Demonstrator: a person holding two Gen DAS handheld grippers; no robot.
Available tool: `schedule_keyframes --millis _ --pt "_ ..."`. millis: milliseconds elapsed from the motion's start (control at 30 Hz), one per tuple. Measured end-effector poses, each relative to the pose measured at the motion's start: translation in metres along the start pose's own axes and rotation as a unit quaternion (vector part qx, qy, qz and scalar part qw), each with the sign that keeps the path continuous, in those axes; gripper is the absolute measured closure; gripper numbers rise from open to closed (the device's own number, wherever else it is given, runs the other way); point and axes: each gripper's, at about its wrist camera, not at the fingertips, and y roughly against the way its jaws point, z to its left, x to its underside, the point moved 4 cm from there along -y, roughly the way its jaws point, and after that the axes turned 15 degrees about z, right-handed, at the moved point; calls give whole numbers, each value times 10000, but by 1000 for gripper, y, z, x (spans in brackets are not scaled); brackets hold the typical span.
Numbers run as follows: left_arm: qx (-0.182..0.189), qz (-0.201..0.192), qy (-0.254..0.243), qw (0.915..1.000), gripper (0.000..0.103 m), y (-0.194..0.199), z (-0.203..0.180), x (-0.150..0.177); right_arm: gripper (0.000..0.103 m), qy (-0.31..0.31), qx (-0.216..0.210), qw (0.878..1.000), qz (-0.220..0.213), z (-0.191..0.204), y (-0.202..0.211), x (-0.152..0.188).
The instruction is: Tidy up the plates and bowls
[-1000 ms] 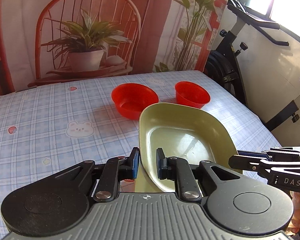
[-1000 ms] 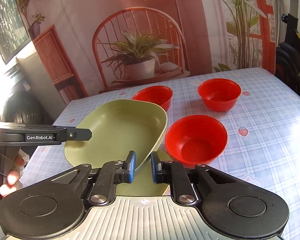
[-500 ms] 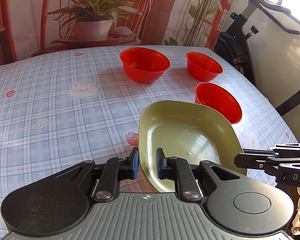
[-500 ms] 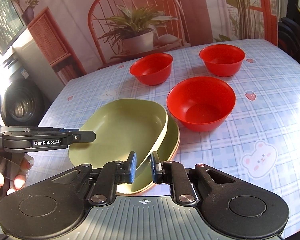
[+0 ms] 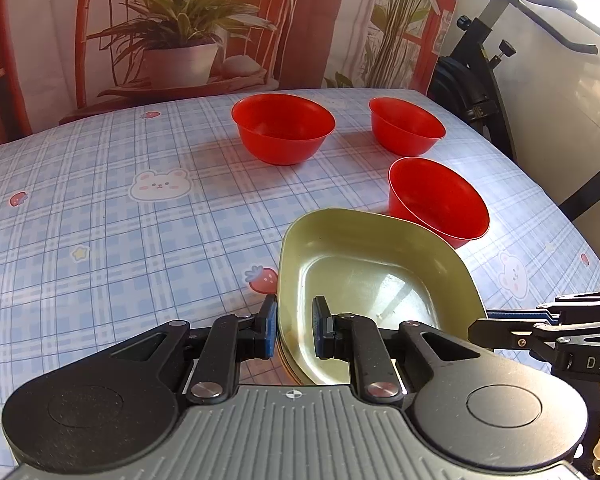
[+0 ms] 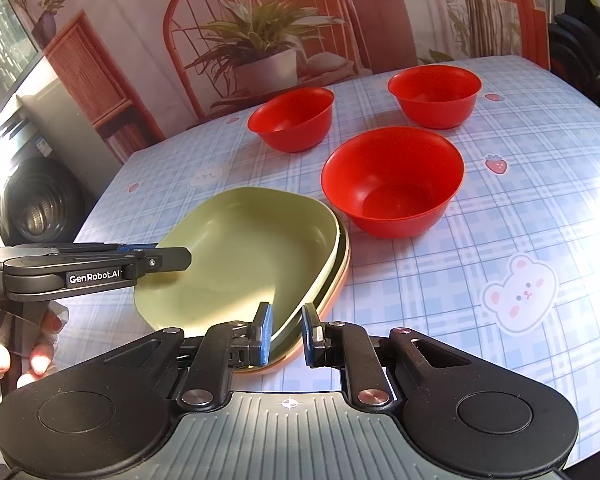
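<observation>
A green plate [image 5: 372, 276] [image 6: 236, 256] lies on top of a stack of plates on the table's near side. My left gripper [image 5: 294, 330] has its jaws slightly parted around the plate's left rim. My right gripper [image 6: 286, 334] has its jaws slightly parted around the rim on the opposite side. Each gripper shows in the other's view, the right one [image 5: 540, 330] and the left one [image 6: 100, 268]. Three red bowls stand behind the stack: a near one [image 5: 436, 200] [image 6: 392, 180], a far left one [image 5: 282, 126] [image 6: 292, 116] and a far right one [image 5: 406, 124] [image 6: 434, 94].
The table has a blue checked cloth [image 5: 100, 216] with bear and strawberry prints. An exercise bike [image 5: 496, 64] stands off the right side. A printed backdrop [image 6: 260, 40] hangs behind the table. A washing machine [image 6: 36, 204] stands to the left.
Both grippers lowered the green plate onto the stack and their jaws have parted a little. The plate now lies flat on the plates below.
</observation>
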Motion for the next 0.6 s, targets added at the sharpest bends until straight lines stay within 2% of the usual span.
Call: schedule_keyframes --millis 233,300,433,600 --pt "-118 -8 -53 9999 85 -3 -4 -2 89 24 67 10000 -35 -1 -1 0" --pt "-68 -12 -22 10000 82 -3 -4 -3 88 92 154 9998 -27 0 -1 1" --pt "16 -11 48 10000 81 -3 0 -3 87 119 193 9997 -26 1 0 1" --pt "268 -172 398 9987 81 3 7 -1 87 58 181 9998 -98 -2 2 1"
